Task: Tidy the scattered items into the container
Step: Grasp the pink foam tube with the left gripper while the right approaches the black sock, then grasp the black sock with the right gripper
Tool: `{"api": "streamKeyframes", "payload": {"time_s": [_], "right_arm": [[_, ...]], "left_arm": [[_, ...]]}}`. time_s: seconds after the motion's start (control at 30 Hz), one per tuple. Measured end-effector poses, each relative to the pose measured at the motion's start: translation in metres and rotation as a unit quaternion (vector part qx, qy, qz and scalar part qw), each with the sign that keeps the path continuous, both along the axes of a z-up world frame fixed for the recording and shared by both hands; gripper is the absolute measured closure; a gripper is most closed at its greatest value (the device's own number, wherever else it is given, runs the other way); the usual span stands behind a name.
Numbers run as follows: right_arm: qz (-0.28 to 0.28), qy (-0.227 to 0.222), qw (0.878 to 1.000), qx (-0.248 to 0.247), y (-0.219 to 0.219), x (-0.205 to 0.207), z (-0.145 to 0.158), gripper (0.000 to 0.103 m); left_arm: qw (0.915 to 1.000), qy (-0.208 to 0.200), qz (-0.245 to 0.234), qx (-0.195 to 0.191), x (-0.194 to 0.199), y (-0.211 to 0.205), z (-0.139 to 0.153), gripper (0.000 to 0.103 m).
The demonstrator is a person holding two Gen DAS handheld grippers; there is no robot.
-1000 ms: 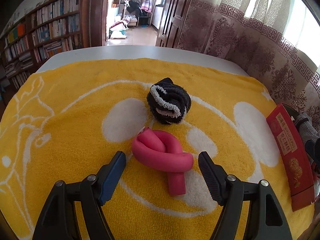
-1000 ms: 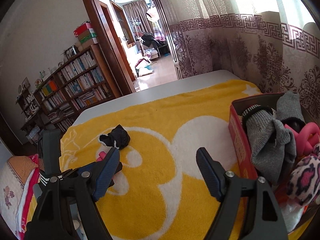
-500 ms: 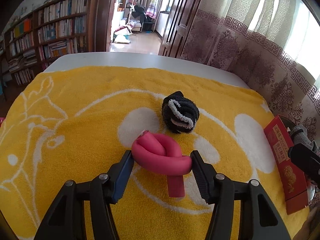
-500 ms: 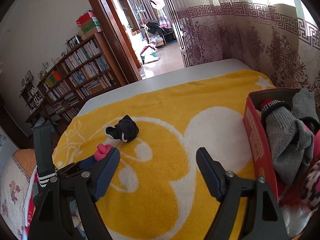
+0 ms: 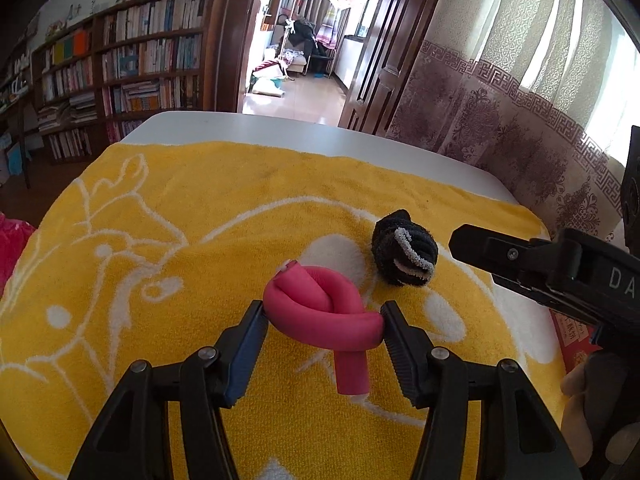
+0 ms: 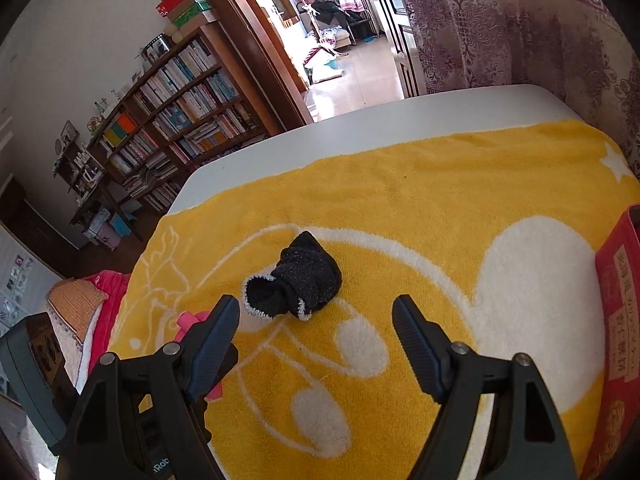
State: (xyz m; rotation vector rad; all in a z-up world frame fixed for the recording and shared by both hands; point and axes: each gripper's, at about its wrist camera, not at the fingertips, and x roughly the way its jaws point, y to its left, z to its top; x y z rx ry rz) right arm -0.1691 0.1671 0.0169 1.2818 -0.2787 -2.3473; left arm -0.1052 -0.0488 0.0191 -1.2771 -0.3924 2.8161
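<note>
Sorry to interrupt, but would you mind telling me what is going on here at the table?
A person is tidying loose items off a yellow towel into a red box. The left gripper is shut on a knotted pink foam roller, its end hanging over the towel. The right gripper is open and empty, pointed toward a balled black sock on the towel.

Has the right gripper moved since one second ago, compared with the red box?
Yes. In the right wrist view, the right gripper has swung left, away from the red cardboard box, toward the black rolled sock. Its jaws are open.
</note>
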Motion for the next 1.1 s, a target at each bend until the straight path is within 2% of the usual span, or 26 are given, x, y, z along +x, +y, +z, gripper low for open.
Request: {"api": "streamKeyframes", "payload": {"time_s": [0.3,0.6,0.63,0.67,0.73,0.87,1.1], "right_arm": [[0.014,-0.026,0.999,0.021,-0.023,-0.028,-0.023,0.021],[0.039,-0.031,0.998,0.027,-0.034,-0.028,-0.035,0.021],[0.041,-0.029,0.998,0.026,-0.034,-0.027,-0.035,0.025],[0.048,-0.029,0.998,0.024,-0.035,-0.026,-0.034,0.035],[0.056,-0.03,0.998,0.024,-0.038,-0.022,-0.032,0.047],[0.045,0.007,0.998,0.054,-0.037,-0.011,-0.023,0.049],[0.013,0.021,0.999,0.038,-0.008,0.001,-0.007,0.05]], "left_arm": [[0.9999,-0.003,0.006,-0.009,-0.001,0.003,-0.004,0.043],[0.9999,-0.008,-0.001,-0.012,-0.002,0.009,-0.006,0.043],[0.9999,-0.008,-0.001,-0.013,-0.003,0.009,-0.006,0.043],[0.9999,-0.008,-0.001,-0.013,-0.002,0.009,-0.006,0.043],[0.9999,-0.008,-0.002,-0.013,-0.003,0.01,-0.006,0.043],[0.9999,-0.009,-0.003,-0.012,-0.003,0.01,-0.007,0.043],[0.9998,-0.006,-0.011,-0.015,-0.002,0.015,-0.006,0.043]]}}
